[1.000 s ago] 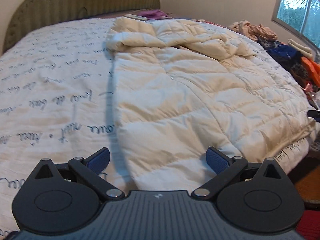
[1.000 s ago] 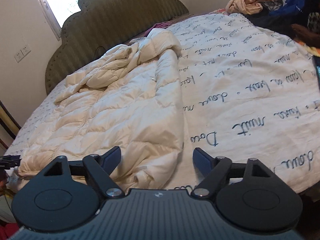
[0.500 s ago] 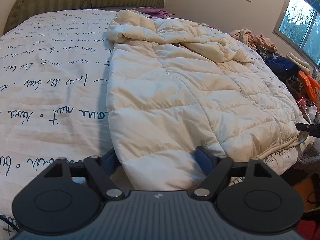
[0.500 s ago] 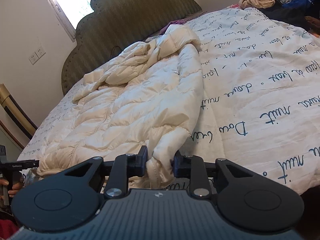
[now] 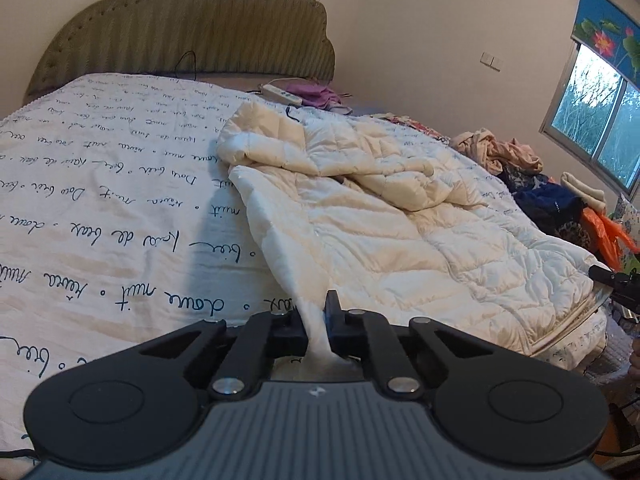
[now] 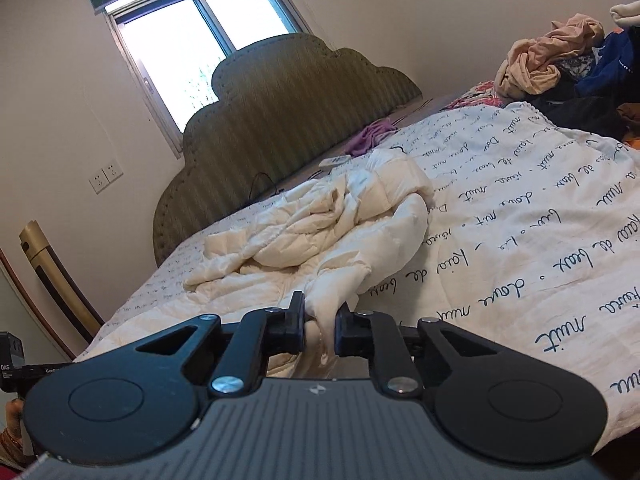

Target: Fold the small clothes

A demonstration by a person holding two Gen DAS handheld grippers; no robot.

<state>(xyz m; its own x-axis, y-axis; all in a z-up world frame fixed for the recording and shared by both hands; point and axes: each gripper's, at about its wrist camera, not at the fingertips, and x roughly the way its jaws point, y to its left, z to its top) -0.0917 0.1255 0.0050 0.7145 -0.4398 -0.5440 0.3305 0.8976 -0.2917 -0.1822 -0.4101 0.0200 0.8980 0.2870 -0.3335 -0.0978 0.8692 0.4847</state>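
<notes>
Left wrist view: each hand-held gripper (image 5: pixel 318 322) pinches little of the jacket (image 5: pixel 400 240) hem, so lifting may slip it free.

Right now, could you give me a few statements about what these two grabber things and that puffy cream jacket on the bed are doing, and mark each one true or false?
1. The left gripper is pinching the hem of the cream jacket. True.
2. The right gripper is wide open with nothing between its fingers. False: it is closed on a bunch of the jacket's fabric.
3. The jacket is neatly folded into a square. False: it lies spread out and rumpled on the bedspread.
4. The bedspread has handwriting-style script printed on it. True.
5. A pile of other clothes sits at the far side of the bed. True.
</notes>
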